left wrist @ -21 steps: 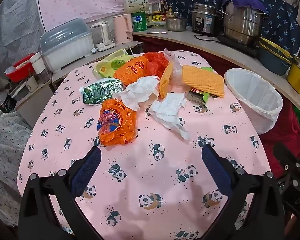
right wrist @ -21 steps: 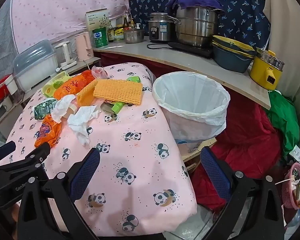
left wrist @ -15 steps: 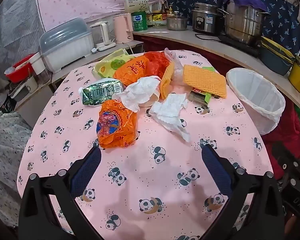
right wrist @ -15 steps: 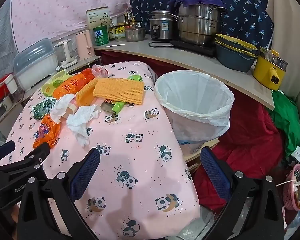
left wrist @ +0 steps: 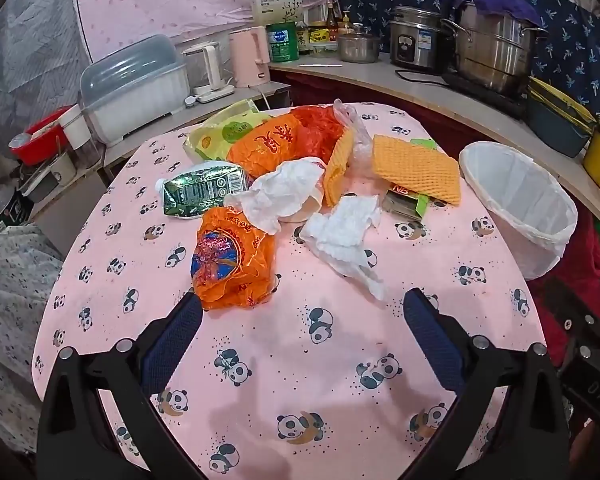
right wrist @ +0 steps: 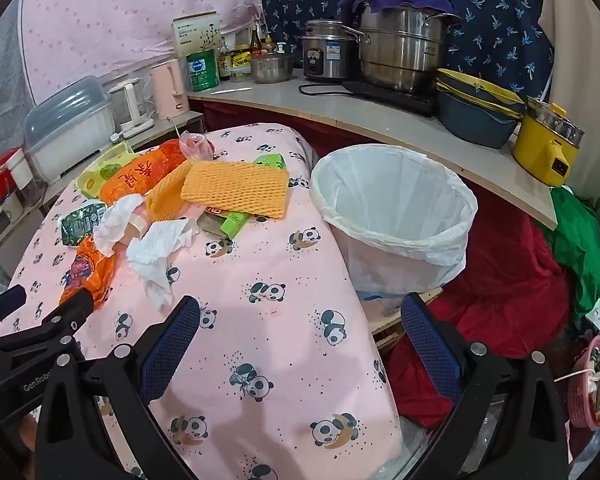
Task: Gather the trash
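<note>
1. Two claws, both spread wide and holding nothing. Left claw (left wrist: pixel 300 312) hovers low over the bench (left wrist: pixel 260 368), its left finger tip just beside the orange bag (left wrist: pixel 232 258). Right claw (right wrist: pixel 300 316) hangs over the bench's right edge, near the bin (right wrist: pixel 396 216).
2. Trash sits heaped mid-bench: orange bag nearest, crumpled tissue (left wrist: pixel 344 236) beside it, a second tissue wad (left wrist: pixel 284 196), green foil packet (left wrist: pixel 204 192), yellow foam mesh sheet (left wrist: pixel 416 168), larger orange bag (left wrist: pixel 276 144) behind. Nothing collected yet, by my reading; what shows of the bin's liner looks bare, though its bottom is hidden.
3. Risk: the orange bag is thin, slick film. A pinch on a loose fold may slip, or drag the tablecloth along.
4. Risk: the tissue is light and ragged; a shallow grip could tear it or drop it short of the bin.
5. Risk: pieces overlap. Lifting one may pull its neighbours off the bench edge.
6. Risk: the bin stands off the bench, lower down and tilted in view; a release from the bench edge could miss the rim.
7. Left view only: full spread of the heap, and the gap between finger tip and orange bag.
8. Right view only: the bin's open mouth and white liner, the drop from bench to bin, the red cloth (right wrist: pixel 500 304) below, and the left claw's body seen from the side.
</note>
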A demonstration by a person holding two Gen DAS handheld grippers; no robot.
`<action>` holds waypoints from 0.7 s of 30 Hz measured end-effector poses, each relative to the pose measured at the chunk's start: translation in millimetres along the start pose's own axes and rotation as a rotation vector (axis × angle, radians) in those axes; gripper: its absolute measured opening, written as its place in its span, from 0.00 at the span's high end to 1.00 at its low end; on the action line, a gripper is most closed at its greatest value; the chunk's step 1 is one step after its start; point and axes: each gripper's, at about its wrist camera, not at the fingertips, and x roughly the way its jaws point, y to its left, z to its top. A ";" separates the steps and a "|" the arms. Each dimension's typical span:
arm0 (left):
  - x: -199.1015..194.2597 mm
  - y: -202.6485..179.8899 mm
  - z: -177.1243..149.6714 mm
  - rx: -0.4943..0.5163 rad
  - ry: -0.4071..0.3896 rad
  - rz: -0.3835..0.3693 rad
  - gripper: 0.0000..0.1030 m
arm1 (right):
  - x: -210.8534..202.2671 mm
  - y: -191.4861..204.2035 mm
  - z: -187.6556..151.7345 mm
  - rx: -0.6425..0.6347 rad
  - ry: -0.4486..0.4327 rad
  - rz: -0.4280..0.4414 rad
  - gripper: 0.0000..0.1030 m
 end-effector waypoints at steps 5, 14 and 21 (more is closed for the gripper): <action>1.3 -1.2 3.8 0.001 -0.007 -0.006 0.07 | 2.1 -2.2 2.5 0.007 0.000 -0.004 0.06; 2.2 -5.1 2.5 0.019 -0.005 -0.022 0.07 | 2.0 -4.8 2.5 0.014 -0.002 -0.008 0.06; 0.2 -7.2 2.8 0.027 -0.012 -0.017 0.07 | 0.1 -8.7 3.5 0.022 -0.015 -0.009 0.06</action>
